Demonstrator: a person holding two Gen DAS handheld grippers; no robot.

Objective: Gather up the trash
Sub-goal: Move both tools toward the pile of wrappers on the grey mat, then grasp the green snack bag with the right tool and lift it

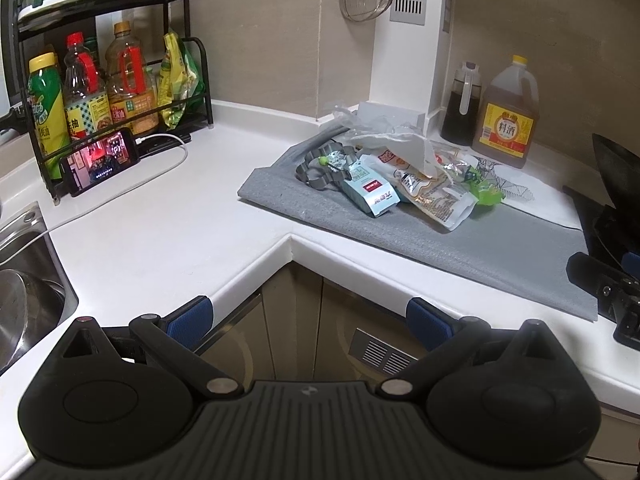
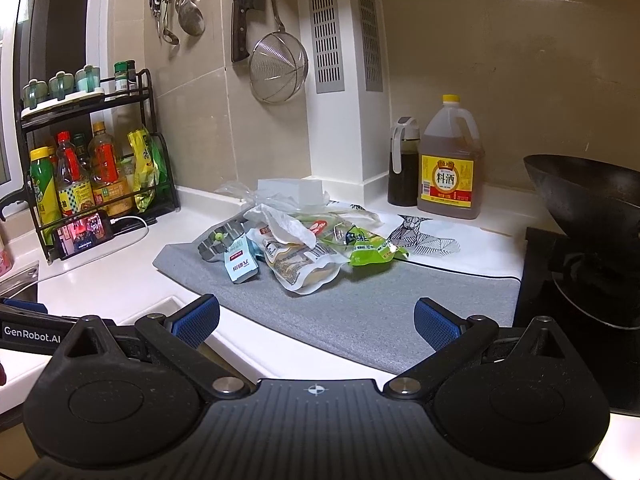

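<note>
A pile of trash lies on a grey mat (image 1: 500, 248) (image 2: 360, 312) on the white counter: a light blue carton (image 1: 370, 194) (image 2: 241, 266), a large printed snack bag (image 1: 434, 196) (image 2: 300, 268), a green wrapper (image 1: 482, 190) (image 2: 372, 250), crumpled white paper (image 1: 408, 146) (image 2: 290, 226) and clear plastic (image 2: 240, 192). My left gripper (image 1: 308, 318) is open and empty, in front of the counter's inner corner, well short of the pile. My right gripper (image 2: 316, 322) is open and empty over the mat's near edge, a short way before the pile.
A black rack of sauce bottles (image 1: 88, 92) (image 2: 88, 172) stands at the left with a lit phone (image 1: 102, 160) (image 2: 82, 234) on a cable. A steel sink (image 1: 24, 288) is at far left. A cooking-wine jug (image 1: 506, 116) (image 2: 450, 164), a dark bottle (image 2: 402, 164) and a wok on the stove (image 2: 588, 208) are at the right.
</note>
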